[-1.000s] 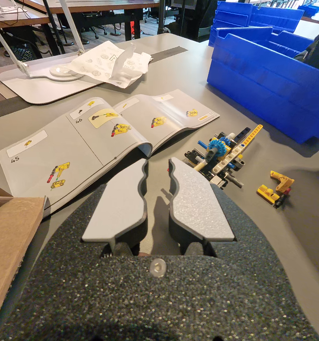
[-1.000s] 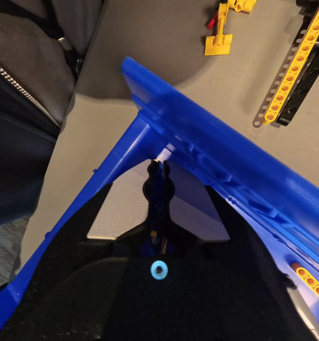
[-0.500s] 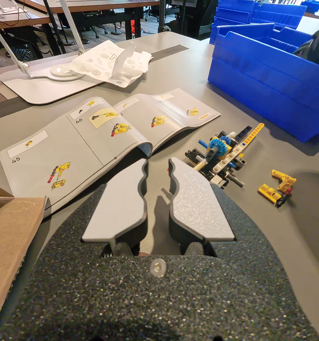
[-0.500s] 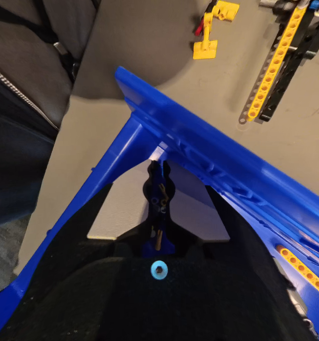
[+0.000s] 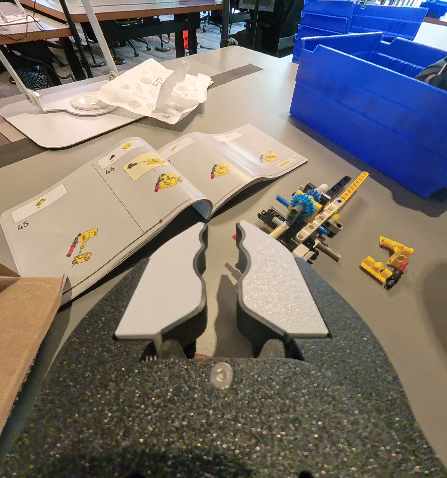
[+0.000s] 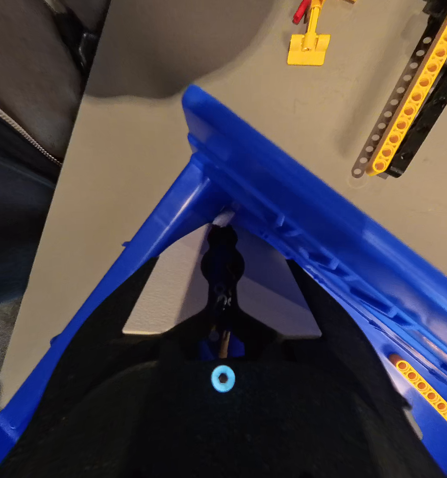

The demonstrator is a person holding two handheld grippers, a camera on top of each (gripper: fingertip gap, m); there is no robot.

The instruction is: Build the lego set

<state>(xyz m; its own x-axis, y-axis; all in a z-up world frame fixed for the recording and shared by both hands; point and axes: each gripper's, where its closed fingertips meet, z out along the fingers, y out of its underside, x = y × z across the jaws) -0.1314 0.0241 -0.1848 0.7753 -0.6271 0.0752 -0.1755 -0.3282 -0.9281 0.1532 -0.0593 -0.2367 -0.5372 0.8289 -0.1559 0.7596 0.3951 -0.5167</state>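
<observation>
the half-built lego model lies on the grey tabletop, just right of the open instruction booklet and in front of the blue bin. a small yellow sub-assembly with a red and black pin end lies apart from it, nearer the right edge. the left tongs hover low over the tabletop with a narrow gap and nothing between them, just beside the model's near end. the right tongs sit inside the bin corner, nearly closed; something small and pale shows at their tips, but i cannot tell whether it is gripped. a yellow beam lies in the bin.

the model looks light and rigid, though held only by friction pins, so a squeeze on the blue gear or the long yellow beam would likely lever parts loose. the stiff white beam along its side, or the dense black frame under it, seems the safer hold. smooth plastic may slip, so grip across flat faces.
</observation>
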